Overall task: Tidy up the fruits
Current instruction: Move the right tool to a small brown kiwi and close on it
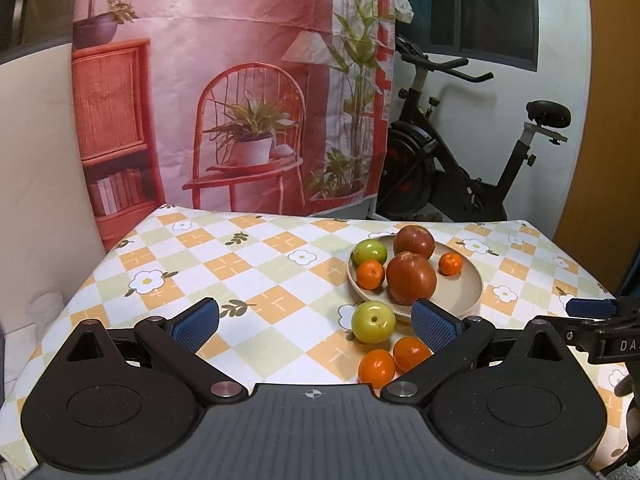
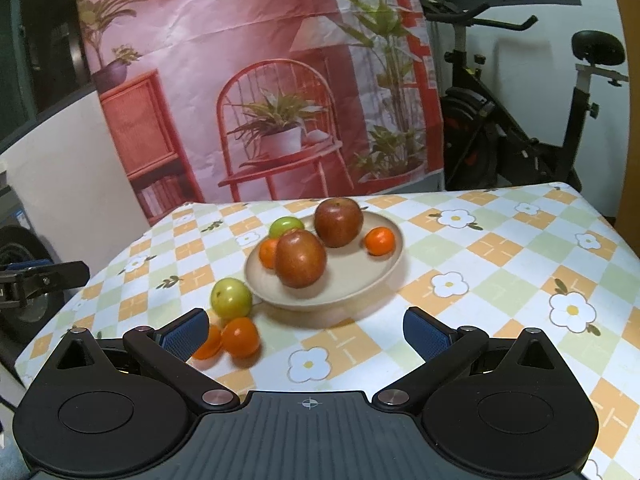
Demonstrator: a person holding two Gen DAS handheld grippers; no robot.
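Holding my left gripper [image 1: 316,322] and right gripper [image 2: 306,332] wide apart and empty, I see the plate [image 2: 360,280] carrying five fruits; a green apple [image 2: 231,298] and two oranges [image 2: 240,337] sit just beside it, one orange half hidden behind my finger.

A printed backdrop [image 1: 240,80] hangs across the middle of the frame, pink and creased, showing a red chair with a potted plant, a lamp, a bookshelf and tall leafy stems. To its right an exercise bike [image 1: 460,152] stands black against a white wall [image 1: 560,40], with a dark window [image 1: 496,4] in the upper right above it. A wooden door edge [image 1: 600,180] runs down the far right. At the left there is a pale wall panel [image 1: 36,160]. The table in the lower half wears a checked cloth [image 1: 240,264] in orange, green and white with daisies. The light is dim and warm.
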